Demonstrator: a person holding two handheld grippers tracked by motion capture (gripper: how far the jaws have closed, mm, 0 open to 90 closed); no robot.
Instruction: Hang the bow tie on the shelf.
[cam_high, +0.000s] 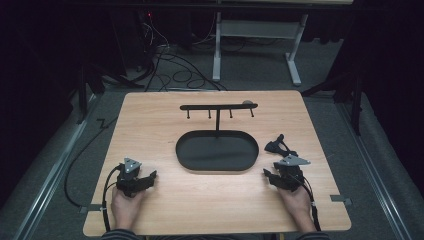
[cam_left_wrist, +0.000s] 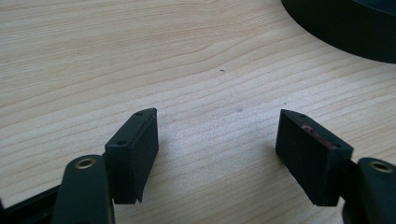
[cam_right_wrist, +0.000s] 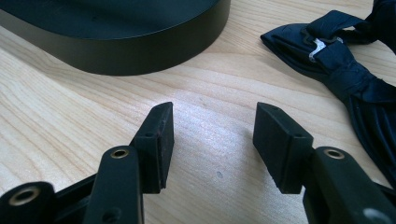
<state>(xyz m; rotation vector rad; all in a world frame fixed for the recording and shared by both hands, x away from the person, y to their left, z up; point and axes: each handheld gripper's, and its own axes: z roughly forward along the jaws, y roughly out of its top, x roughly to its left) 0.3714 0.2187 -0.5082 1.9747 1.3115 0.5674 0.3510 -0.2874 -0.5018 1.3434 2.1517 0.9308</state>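
A black stand has an oval tray base (cam_high: 217, 152) and a post carrying a crossbar (cam_high: 218, 106) with several small hooks. A dark bow tie (cam_high: 279, 146) lies on the table to the right of the base. My right gripper (cam_high: 270, 176) rests on the table just in front of the tie, open, with bare wood between its jaws. In the right gripper view (cam_right_wrist: 214, 109) the bow tie (cam_right_wrist: 345, 65) lies ahead to the right and the base wall (cam_right_wrist: 140, 46) ahead to the left. My left gripper (cam_high: 149, 178) sits at the near left, open and holding nothing.
The light wooden table (cam_high: 150, 125) stands on a grey floor with cables (cam_high: 175, 75) and a white frame (cam_high: 260, 35) behind it. In the left gripper view (cam_left_wrist: 218, 116) the base's edge (cam_left_wrist: 345, 32) shows at the upper right. Bare wood lies between the two hands.
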